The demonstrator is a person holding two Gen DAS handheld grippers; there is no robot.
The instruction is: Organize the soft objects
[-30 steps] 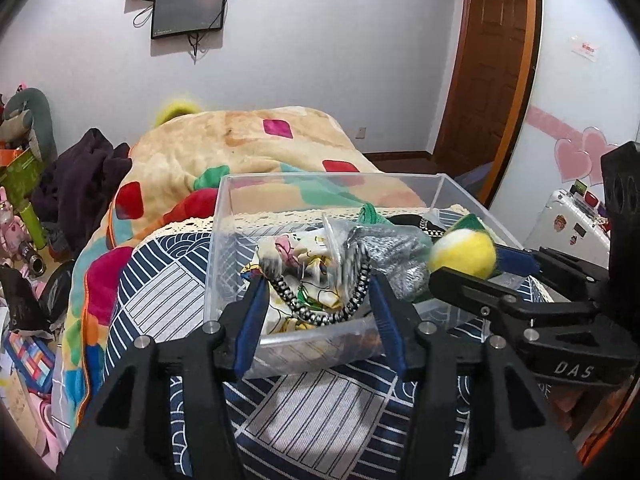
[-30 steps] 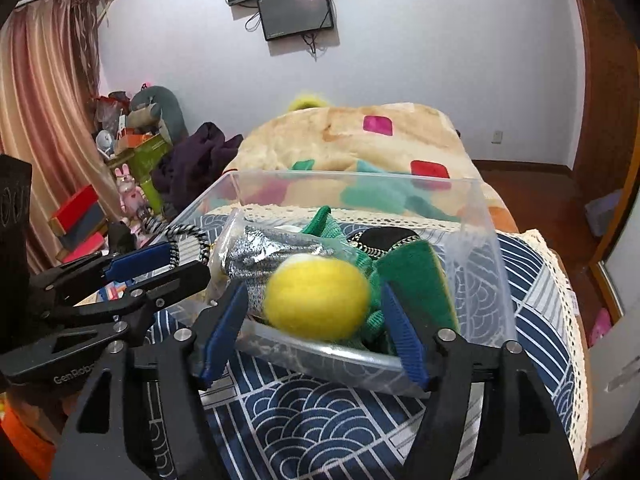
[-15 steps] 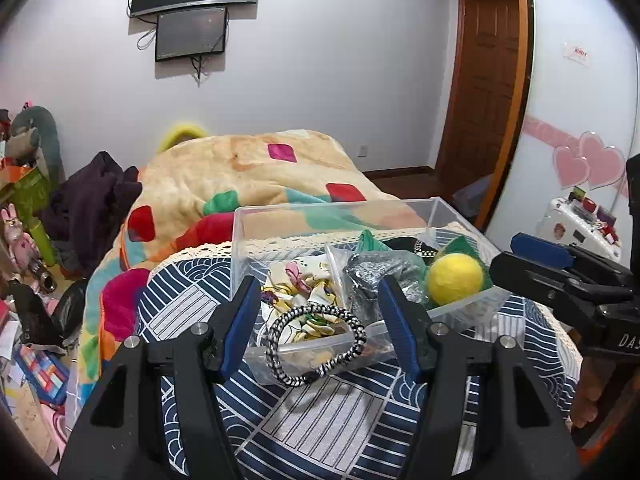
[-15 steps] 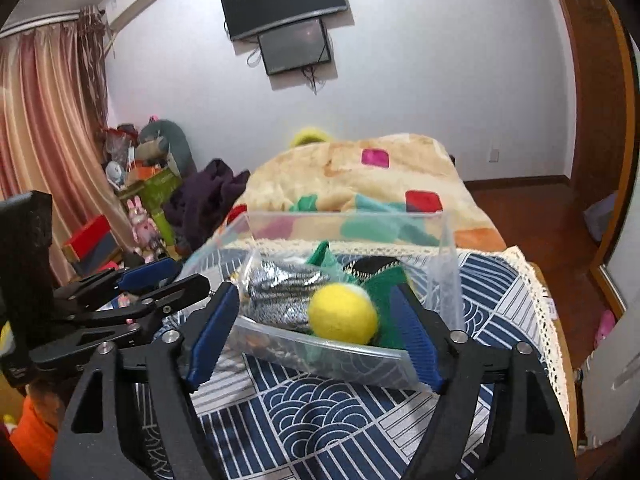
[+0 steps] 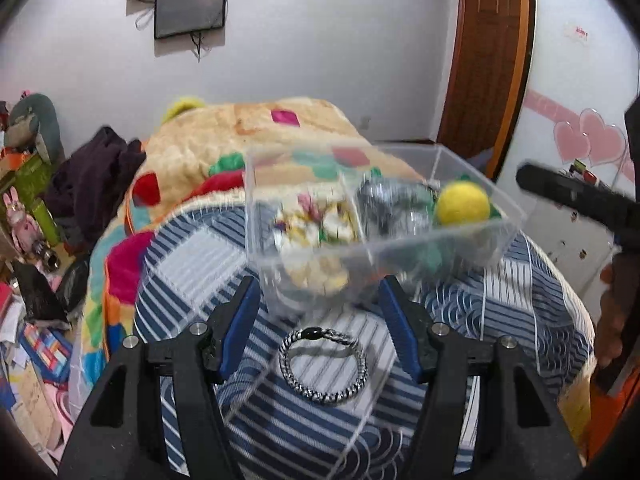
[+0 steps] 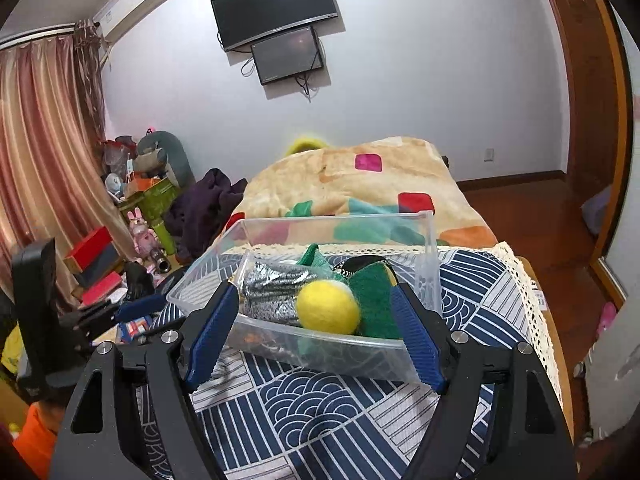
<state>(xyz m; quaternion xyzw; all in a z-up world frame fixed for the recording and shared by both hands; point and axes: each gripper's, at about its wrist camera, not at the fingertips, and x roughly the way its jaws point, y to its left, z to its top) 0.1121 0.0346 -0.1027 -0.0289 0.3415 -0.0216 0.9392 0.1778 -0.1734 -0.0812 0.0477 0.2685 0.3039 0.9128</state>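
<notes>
The worktop (image 6: 472,292), under a navy patterned cloth, carries a clear plastic bin (image 6: 426,256) split into compartments. Its right part holds a silvery cloth (image 6: 272,292), a green scrubber (image 6: 374,300) and a yellow felt ball (image 6: 328,307) resting on top; the left part holds a floral fabric (image 5: 316,224). A braided black-and-white band (image 5: 323,364) lies on the cloth just in front of the bin, outside it. The left claw (image 5: 320,332) hovers over it, released and empty; the right claw (image 6: 314,332) is likewise spread wide, holding nothing. To lift the band well, I would pinch one side of the loop (not straddle it), then clear the bin wall.
</notes>
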